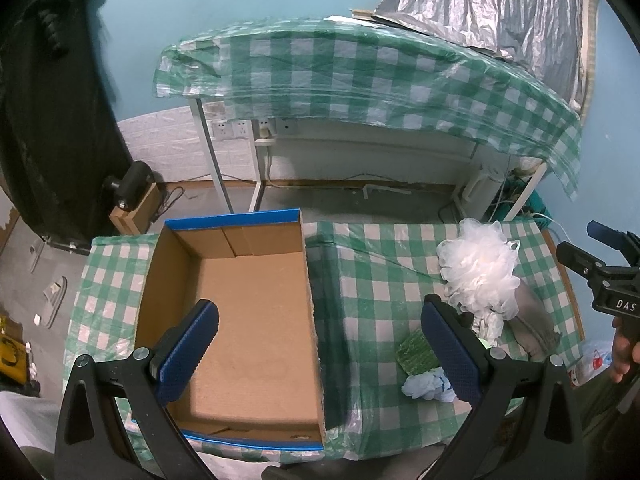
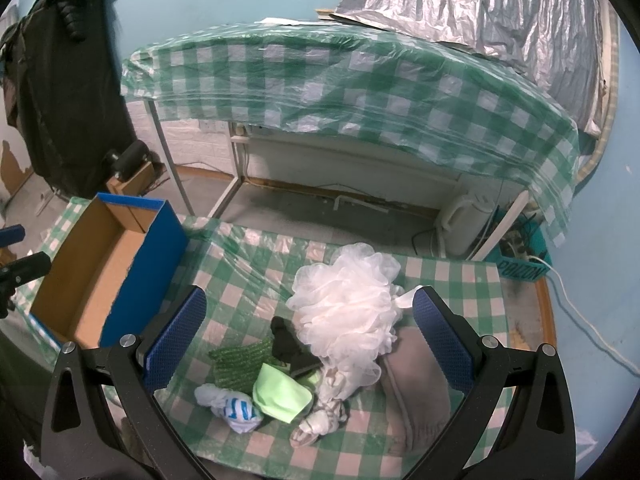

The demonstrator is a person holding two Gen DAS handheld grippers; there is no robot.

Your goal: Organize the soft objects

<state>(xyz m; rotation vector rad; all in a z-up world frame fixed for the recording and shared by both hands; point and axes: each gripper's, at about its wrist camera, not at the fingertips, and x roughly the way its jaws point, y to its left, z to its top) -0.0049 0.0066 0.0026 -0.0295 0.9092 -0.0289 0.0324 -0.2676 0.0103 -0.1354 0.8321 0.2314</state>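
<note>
Between the right gripper's [image 2: 310, 344] blue fingers [image 2: 176, 340], spread wide and holding nothing, sits the pile of soft things on the checked counter [image 2: 448, 276]: white bath pouf [image 2: 344, 308] on top toward the far side, grey folded cloth [image 2: 416, 392] under the right finger, black sock [image 2: 286, 340], green scrub pad [image 2: 234, 360], lime cloth [image 2: 280, 394], blue-striped white sock ball [image 2: 230, 402] and a white knotted rag [image 2: 324, 416] nearer the camera. Pile lies straight ahead and below the fingers, roughly centred in the gap; no contact yet. Left gripper [image 1: 320, 348] also spread wide and empty, hovering over the open cardboard box [image 1: 248, 320], which looks empty inside. In the left view the pouf [image 1: 478, 272] and scrub pad [image 1: 416, 354] are off to the right of the box, partly behind the left gripper's right finger [image 1: 452, 352]. Box [image 2: 104, 268] lies to the left of the pile, blue outer wall facing it, long axis running away from the camera. Right gripper is clearly the nearer one to the pile, so judging from that, it picks and carries leftward into the box. Pouf is the easiest first grab, bulky and on top. Behind: a second checked table [image 2: 360, 80], silver sheet [image 2: 500, 12], white kettle [image 2: 468, 220] on the floor.
</note>
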